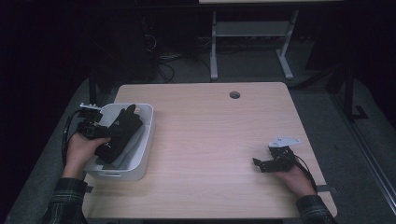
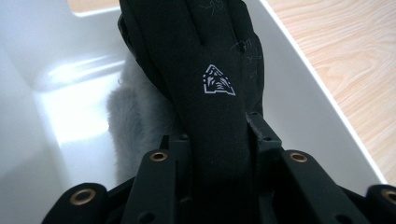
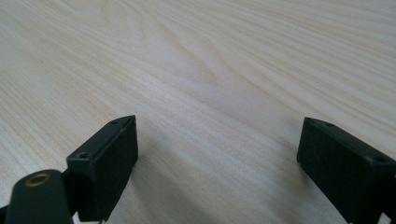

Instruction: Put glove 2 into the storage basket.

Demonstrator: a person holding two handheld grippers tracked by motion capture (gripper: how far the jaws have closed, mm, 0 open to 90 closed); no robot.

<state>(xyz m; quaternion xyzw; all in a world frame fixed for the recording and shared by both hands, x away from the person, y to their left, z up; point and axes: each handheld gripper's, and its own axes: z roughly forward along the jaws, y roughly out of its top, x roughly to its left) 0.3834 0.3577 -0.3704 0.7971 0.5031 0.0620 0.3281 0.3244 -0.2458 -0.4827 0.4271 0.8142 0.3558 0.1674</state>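
Note:
A black glove with a small white triangular logo lies across a white plastic bin at the table's left edge. My left gripper is shut on the glove's cuff; in the left gripper view the glove runs up between the jaws over the bin's inside. A grey furry piece lies in the bin under the glove. My right gripper rests low over the table at the right front, open, with bare wood between its jaws.
The light wooden table has a round cable hole near its far edge. Behind the table stand a white desk frame and cables on a dark floor.

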